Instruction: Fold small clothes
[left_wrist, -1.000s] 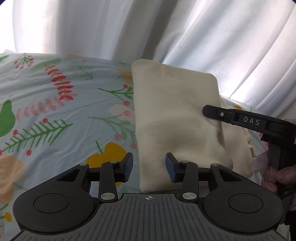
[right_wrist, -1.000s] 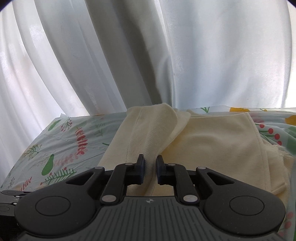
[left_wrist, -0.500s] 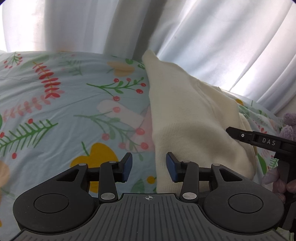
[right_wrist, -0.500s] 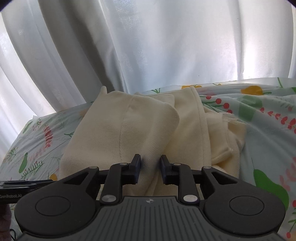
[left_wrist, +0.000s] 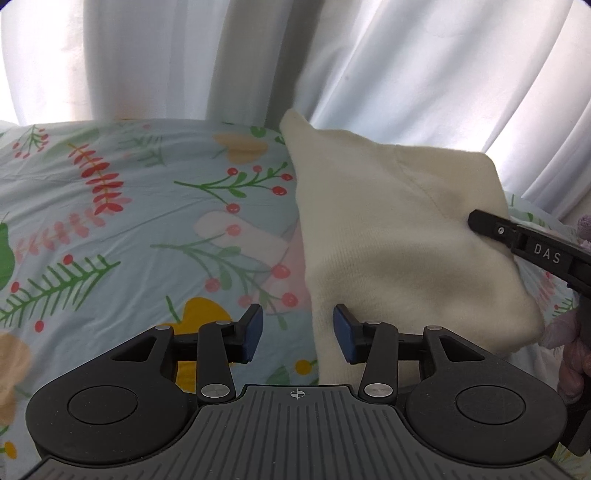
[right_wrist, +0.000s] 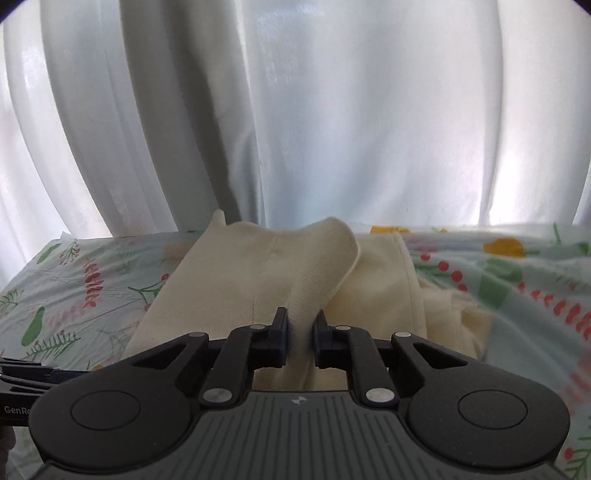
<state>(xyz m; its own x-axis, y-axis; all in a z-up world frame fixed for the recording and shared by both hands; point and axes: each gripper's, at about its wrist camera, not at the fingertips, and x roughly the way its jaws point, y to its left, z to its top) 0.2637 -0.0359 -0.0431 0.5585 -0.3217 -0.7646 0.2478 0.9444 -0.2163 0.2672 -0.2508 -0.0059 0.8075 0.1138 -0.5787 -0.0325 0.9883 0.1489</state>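
On right tongs (left_wrist: 480, 222) arm: "DAS" lettering (left_wrist: 547, 253).

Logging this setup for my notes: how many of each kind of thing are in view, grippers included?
Cream garment: 1
Floral sheet: 1
White curtain: 1
Grippers: 2, left gripper opening with nothing pressed, right gripper closing on the cream garment
Total: 5

One cream garment (left_wrist: 388, 236), maybe two; two grippers; one curtain (right_wrist: 332, 110).

A home bedroom: floral bedsheet (left_wrist: 110, 229) beneath sheer white curtains (right_wrist: 332, 110).
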